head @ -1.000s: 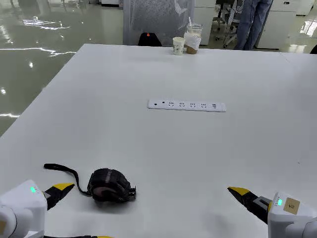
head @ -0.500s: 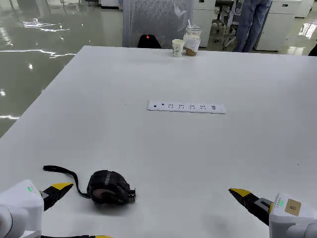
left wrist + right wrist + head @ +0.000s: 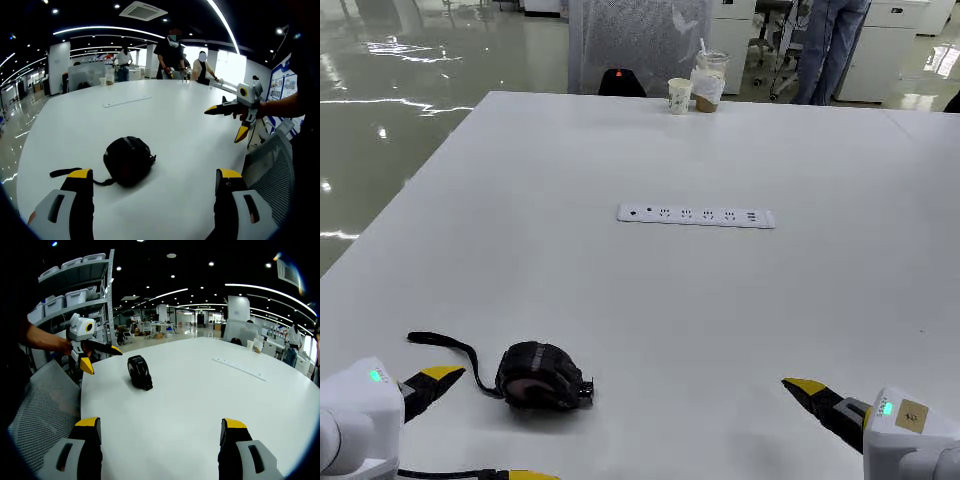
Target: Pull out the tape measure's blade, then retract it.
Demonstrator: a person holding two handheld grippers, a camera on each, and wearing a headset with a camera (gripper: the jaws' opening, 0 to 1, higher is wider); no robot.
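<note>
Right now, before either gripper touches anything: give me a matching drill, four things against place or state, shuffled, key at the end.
Things
1. tape measure
2. power strip
3. paper cup
4. right gripper

Place or state
A. standing at the far edge of the table
B. open, holding nothing
C. black, lying by the table's near edge
D. white, flat at mid-table

Pairs: 1-C, 2-D, 3-A, 4-B
</note>
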